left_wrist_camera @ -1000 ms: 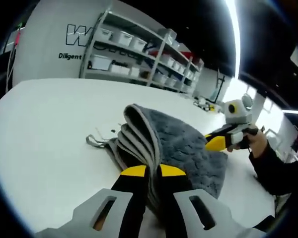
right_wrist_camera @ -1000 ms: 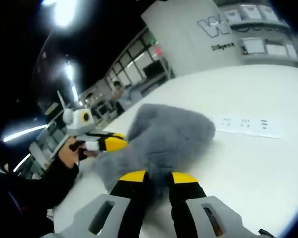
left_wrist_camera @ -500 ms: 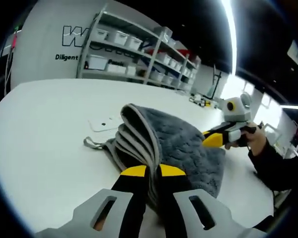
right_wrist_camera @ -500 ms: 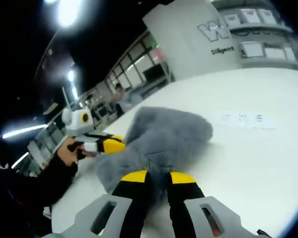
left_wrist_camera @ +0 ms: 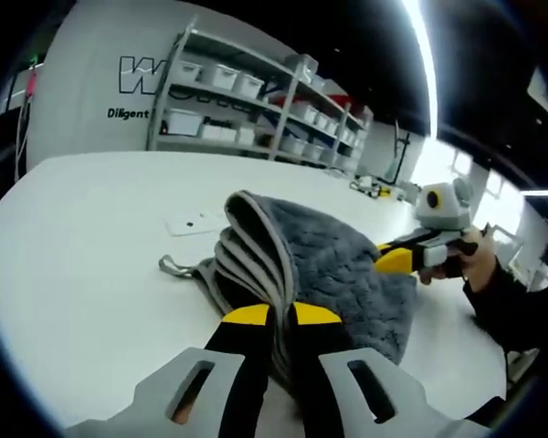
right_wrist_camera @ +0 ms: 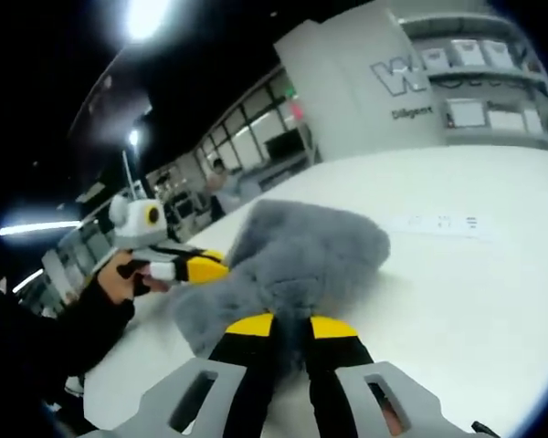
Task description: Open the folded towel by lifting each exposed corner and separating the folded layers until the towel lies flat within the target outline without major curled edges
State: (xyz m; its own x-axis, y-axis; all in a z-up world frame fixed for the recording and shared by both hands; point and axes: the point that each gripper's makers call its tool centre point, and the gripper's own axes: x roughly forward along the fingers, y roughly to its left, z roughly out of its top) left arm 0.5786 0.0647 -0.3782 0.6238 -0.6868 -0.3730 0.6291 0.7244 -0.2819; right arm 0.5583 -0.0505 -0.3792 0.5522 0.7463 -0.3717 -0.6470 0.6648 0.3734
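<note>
**Both grippers pinched on the towel, layers not yet parted**

The white table [left_wrist_camera: 82, 246] spreads wide beyond both pairs of jaws, and on it the grey towel [left_wrist_camera: 338, 265] sits bunched and partly raised rather than flat. No target outline can be made out on the tabletop from here; a small white card [left_wrist_camera: 194, 222] lies ahead of the left jaws and to their left, apart from the cloth.

In the left gripper view, the left gripper [left_wrist_camera: 272, 316] is clenched on a thick stack of folded edges that rises straight up between its yellow tips, several layers showing as ridges. A thin loop [left_wrist_camera: 172, 268] trails from the towel just left of the jaws.

In the right gripper view, the right gripper [right_wrist_camera: 279, 325] is likewise closed on the fluffy cloth [right_wrist_camera: 301, 255], which humps up directly ahead of its jaws. Each gripper appears in the other's view, at the towel's far side.

The step in hand looks like the separating of folds, with both ends gripped. The next move probably calls for drawing the two grippers apart and outward, so the stacked layers slide open, then lowering the cloth flat.
</note>
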